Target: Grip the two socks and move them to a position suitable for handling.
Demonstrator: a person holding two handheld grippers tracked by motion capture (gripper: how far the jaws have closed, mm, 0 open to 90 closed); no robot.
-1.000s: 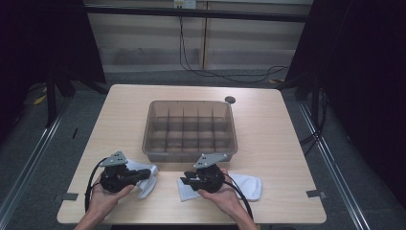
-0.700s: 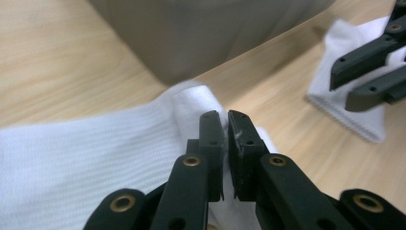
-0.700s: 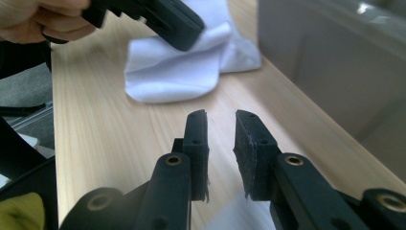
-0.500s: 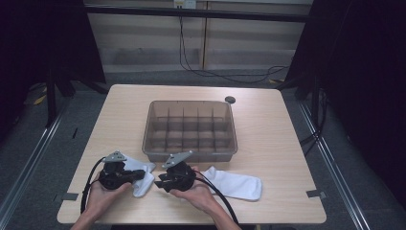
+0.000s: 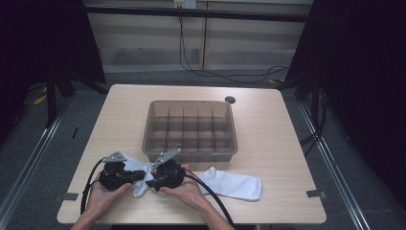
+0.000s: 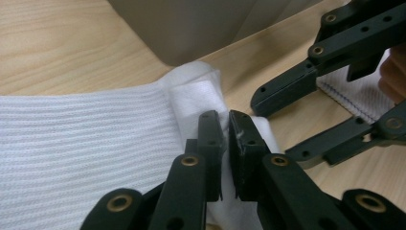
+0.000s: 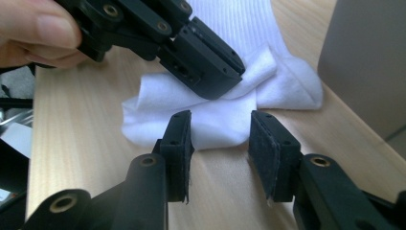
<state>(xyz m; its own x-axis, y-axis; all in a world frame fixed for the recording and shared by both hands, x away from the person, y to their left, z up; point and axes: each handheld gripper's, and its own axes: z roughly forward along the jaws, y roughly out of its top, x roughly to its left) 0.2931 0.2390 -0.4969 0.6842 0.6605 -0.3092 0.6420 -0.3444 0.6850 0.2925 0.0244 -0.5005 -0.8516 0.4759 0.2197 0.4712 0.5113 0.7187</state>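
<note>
A white sock (image 5: 139,189) lies crumpled near the table's front left. My left gripper (image 5: 139,175) is shut on a fold of this sock (image 6: 95,148), its jaws (image 6: 225,139) pinching the cloth. My right gripper (image 5: 152,181) faces it from the right, and its jaws have just been opening. The jaws of my right gripper (image 7: 220,143) now stand apart, with the sock's edge (image 7: 215,124) lying between the tips, not pressed. The left gripper's fingers (image 7: 201,52) show just beyond, clamped on the fold. A second white sock (image 5: 234,186) lies flat to the right.
A clear brown plastic box (image 5: 189,102) with several compartments stands in the middle of the table, just behind the grippers. A small dark round disc (image 5: 230,99) sits behind the box. Cables trail from both grippers over the front edge.
My right gripper has moved left, away from the second sock, and now meets the sock that the left gripper holds. Its jaws stand wider apart. The left gripper has stayed put.
</note>
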